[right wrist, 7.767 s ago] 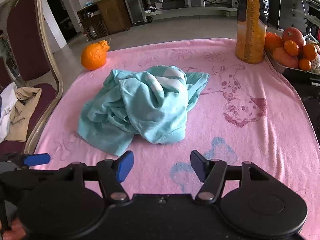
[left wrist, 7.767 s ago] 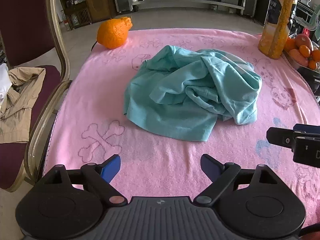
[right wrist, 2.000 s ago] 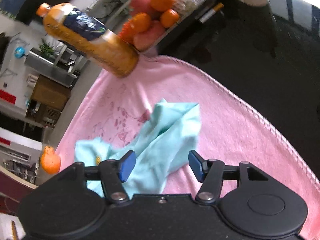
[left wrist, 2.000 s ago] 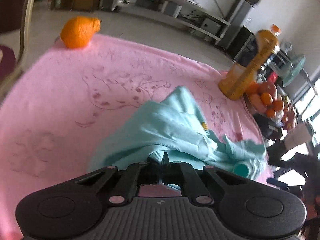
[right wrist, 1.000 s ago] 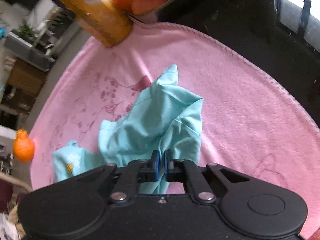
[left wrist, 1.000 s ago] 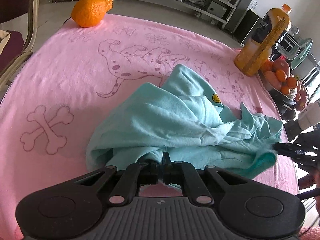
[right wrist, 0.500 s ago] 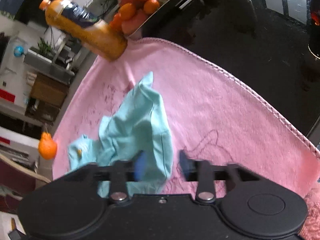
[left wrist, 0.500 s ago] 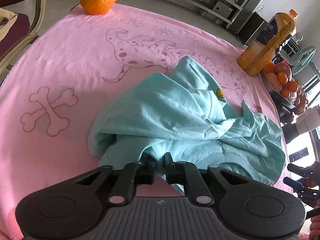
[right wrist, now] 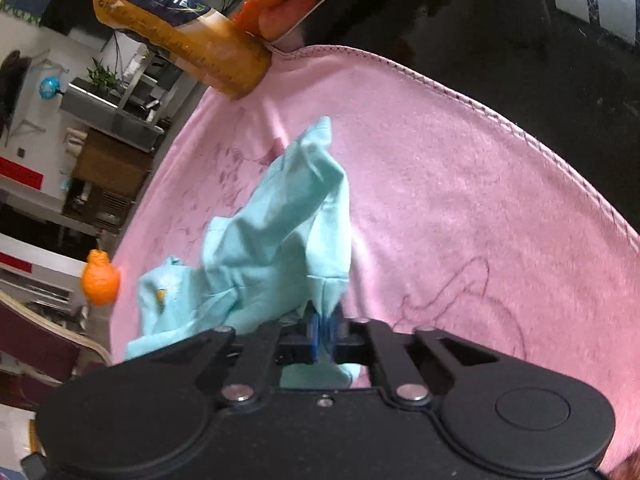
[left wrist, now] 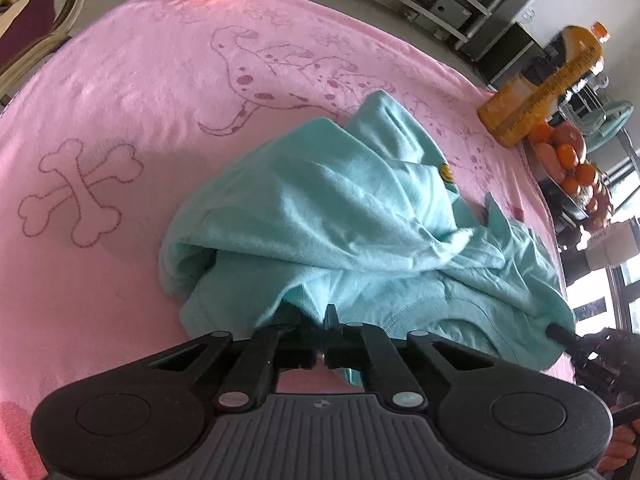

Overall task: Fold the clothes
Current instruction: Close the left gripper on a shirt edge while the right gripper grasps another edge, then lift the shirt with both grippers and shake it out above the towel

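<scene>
While the teal shirt [left wrist: 340, 216] lies bunched mid-frame on the pink towel [left wrist: 120, 80], its near hem is pinched by left gripper [left wrist: 320, 320] & right gripper [right wrist: 326, 330]; soft, light, floppy — best gripped at hem corners.

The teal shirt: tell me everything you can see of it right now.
The teal shirt is soft knit cloth, crumpled and unfolded, lying on the pink towel. A small yellow badge shows near one edge. The left gripper is shut on its near hem; the right gripper is shut on another edge, lifting a peak of fabric.
</scene>
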`<control>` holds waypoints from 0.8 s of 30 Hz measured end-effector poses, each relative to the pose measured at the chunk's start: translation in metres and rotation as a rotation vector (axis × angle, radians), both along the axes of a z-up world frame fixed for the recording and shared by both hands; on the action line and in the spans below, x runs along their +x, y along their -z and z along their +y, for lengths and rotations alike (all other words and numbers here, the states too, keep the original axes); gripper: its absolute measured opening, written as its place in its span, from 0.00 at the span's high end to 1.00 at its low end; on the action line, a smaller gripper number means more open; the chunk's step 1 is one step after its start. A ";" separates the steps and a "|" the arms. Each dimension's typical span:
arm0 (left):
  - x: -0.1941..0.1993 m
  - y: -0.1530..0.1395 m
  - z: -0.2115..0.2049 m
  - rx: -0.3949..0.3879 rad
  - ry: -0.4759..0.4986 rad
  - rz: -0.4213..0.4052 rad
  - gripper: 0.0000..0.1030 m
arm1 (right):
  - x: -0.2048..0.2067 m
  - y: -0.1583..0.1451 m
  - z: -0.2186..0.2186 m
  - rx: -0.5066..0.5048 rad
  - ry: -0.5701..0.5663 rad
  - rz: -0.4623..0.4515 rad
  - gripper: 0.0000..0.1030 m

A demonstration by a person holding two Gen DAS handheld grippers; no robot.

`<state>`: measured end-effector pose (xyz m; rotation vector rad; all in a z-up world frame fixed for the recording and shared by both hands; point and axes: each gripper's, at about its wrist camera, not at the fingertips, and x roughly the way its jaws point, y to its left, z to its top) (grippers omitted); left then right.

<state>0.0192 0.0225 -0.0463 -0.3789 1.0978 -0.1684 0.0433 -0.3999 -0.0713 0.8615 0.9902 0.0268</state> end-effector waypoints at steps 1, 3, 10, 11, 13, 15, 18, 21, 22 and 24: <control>0.001 -0.002 -0.001 -0.003 0.017 0.015 0.99 | -0.002 -0.005 0.001 0.007 -0.004 -0.020 0.97; 0.011 -0.007 -0.001 -0.042 0.065 0.073 1.00 | -0.004 -0.015 0.004 0.045 -0.009 -0.053 0.97; 0.054 -0.138 0.028 -0.194 -0.018 -0.063 1.00 | 0.037 -0.109 0.009 0.151 0.056 -0.160 0.97; 0.048 -0.164 0.039 -0.244 -0.039 -0.132 1.00 | 0.033 -0.138 0.007 0.156 0.066 -0.233 0.97; 0.031 -0.209 0.063 -0.363 -0.085 -0.266 1.00 | 0.024 -0.198 0.002 0.162 0.085 -0.380 0.97; 0.009 -0.232 0.082 -0.430 -0.132 -0.338 1.00 | -0.008 -0.252 -0.006 0.162 0.109 -0.555 0.97; -0.027 -0.256 0.097 -0.459 -0.151 -0.408 1.00 | -0.047 -0.288 -0.011 0.149 0.124 -0.646 0.97; -0.073 -0.285 0.107 -0.517 -0.120 -0.539 1.00 | -0.074 -0.304 -0.008 0.148 0.091 -0.643 0.97; -0.090 -0.295 0.115 -0.558 -0.103 -0.602 1.00 | -0.084 -0.312 -0.006 0.146 0.080 -0.670 0.97; -0.122 -0.316 0.127 -0.602 -0.098 -0.708 1.00 | -0.109 -0.332 -0.004 0.148 0.068 -0.757 0.97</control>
